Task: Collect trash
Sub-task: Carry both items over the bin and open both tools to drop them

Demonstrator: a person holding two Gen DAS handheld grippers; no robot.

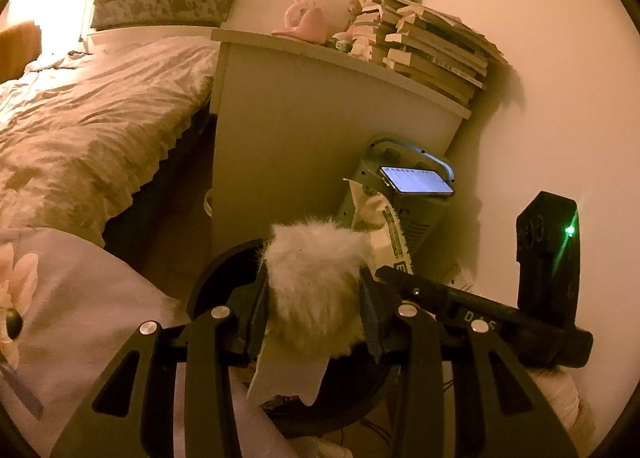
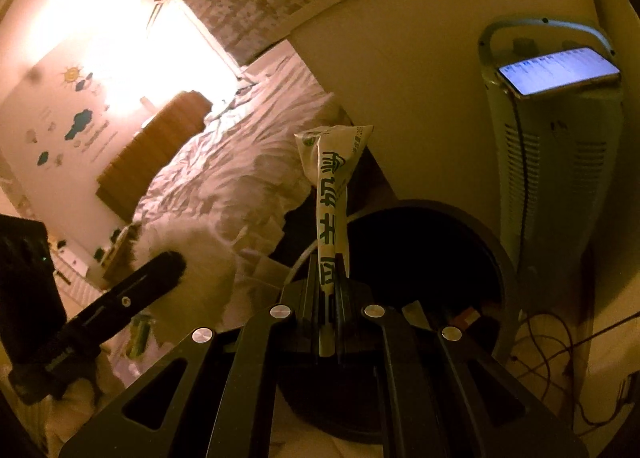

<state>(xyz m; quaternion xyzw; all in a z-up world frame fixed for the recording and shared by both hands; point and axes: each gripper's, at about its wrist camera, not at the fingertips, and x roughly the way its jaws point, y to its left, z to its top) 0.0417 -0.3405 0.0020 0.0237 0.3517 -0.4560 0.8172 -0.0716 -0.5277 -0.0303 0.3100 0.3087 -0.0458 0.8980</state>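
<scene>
My left gripper (image 1: 314,290) is shut on a white fluffy item (image 1: 314,278) with a flat pale piece hanging below it, held over a dark round trash bin (image 1: 224,270). My right gripper (image 2: 328,282) is shut on a crumpled white wrapper with green print (image 2: 332,194), standing upright above the same bin (image 2: 460,242). The wrapper also shows in the left wrist view (image 1: 384,230), just right of the fluffy item. The right gripper's body (image 1: 480,314) lies to the right of my left gripper. The fluffy item (image 2: 192,258) shows at the left in the right wrist view.
A white nightstand (image 1: 320,118) with stacked books (image 1: 436,54) and a pink toy (image 1: 304,22) stands behind the bin. A pale heater (image 2: 556,162) with a lit phone (image 2: 556,70) on top stands right of the bin. A bed (image 1: 92,110) lies left. Cables (image 2: 556,358) lie on the floor.
</scene>
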